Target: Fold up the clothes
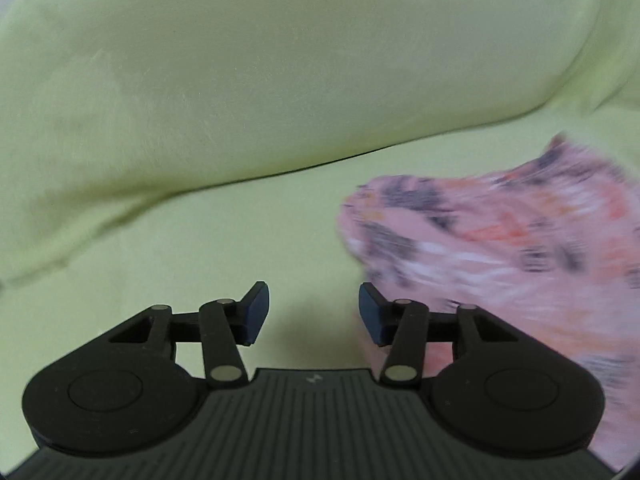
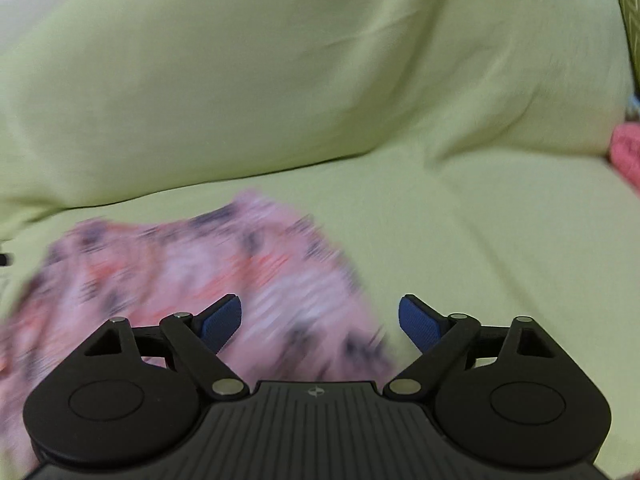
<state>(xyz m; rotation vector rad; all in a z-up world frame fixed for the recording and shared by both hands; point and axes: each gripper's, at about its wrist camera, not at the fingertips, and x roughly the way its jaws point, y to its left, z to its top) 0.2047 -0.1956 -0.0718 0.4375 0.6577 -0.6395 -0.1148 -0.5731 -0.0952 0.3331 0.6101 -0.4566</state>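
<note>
Where a lime-green fabric-covered sofa (image 1: pixel 240 100) fills both views, a blurred pink patterned garment (image 1: pixel 500 248) lies on its seat. Both the left hand-held gripper (image 1: pixel 314 314) and right hand-held gripper (image 2: pixel 320 324) are spread, empty. Only the right wrist view shows a coral-red cloth (image 2: pixel 626 152) at the edge.

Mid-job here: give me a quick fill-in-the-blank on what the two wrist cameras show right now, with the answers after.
1. Both the left gripper and the right gripper have their jaws ____.
2. The pink patterned garment lies on a sofa covered in light ____ fabric.
3. In the left wrist view, the garment sits to the ____ of the gripper.
4. Neither gripper holds ____.

Answers: open; green; right; anything
</note>
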